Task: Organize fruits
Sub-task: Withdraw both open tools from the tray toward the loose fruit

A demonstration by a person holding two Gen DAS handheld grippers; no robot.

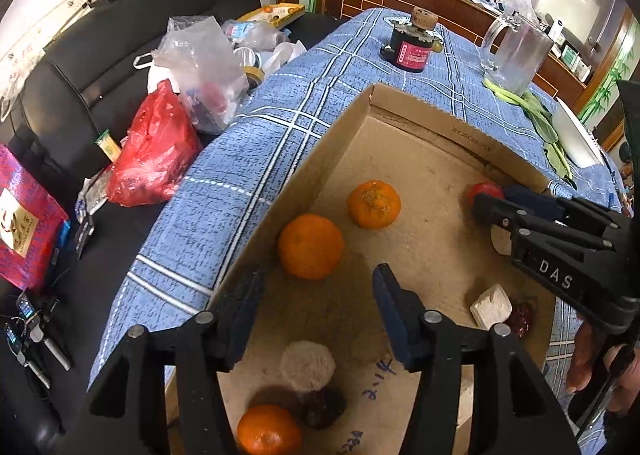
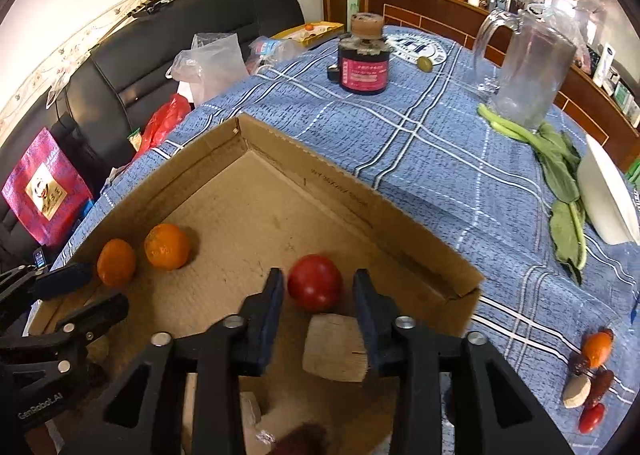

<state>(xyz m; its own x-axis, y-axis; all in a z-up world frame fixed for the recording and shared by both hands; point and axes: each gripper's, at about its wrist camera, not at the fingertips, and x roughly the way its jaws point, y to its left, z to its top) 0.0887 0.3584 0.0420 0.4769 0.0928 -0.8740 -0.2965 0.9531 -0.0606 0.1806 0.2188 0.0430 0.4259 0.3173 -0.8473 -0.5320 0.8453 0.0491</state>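
I've got both grippers over the shallow brown cardboard box (image 2: 304, 175) on the bench under the blue plaid cloth (image 2: 440, 159).

Box contents:
- two round oranges side by side by the left wall: one against the wall (image 1: 311, 246), one just beside it toward the far wall (image 1: 374, 203)
- a third orange (image 1: 269, 429) at the near edge of the left wrist view
- a round red tomato (image 2: 315, 282) near the right wall
- pale wedge-shaped chunk (image 2: 335, 347) just in front of the tomato
- white blocky chunk (image 1: 491, 306) with a dark red wrinkled piece (image 1: 520, 319) touching it
- pale round fuzzy piece (image 1: 307, 365) next to a dark lumpy piece (image 1: 323, 407); can't tell what either is

Left gripper (image 1: 316, 295): jaws partly apart, nothing between them. The wall-side orange sits just past the tips, not touched.

Right gripper (image 2: 318, 291): jaws partly apart, either side of the tomato's near part. I see a gap on each side, so no hold. The pale wedge lies between the fingers too, lower down; contact there I can't tell.

Outside the box, on the cloth: clear glass mug (image 2: 528, 71), black cylinder with red label (image 2: 363, 67), leafy green stalks (image 2: 560, 175), and a small cluster of loose fruit pieces (image 2: 592, 371) at the right.
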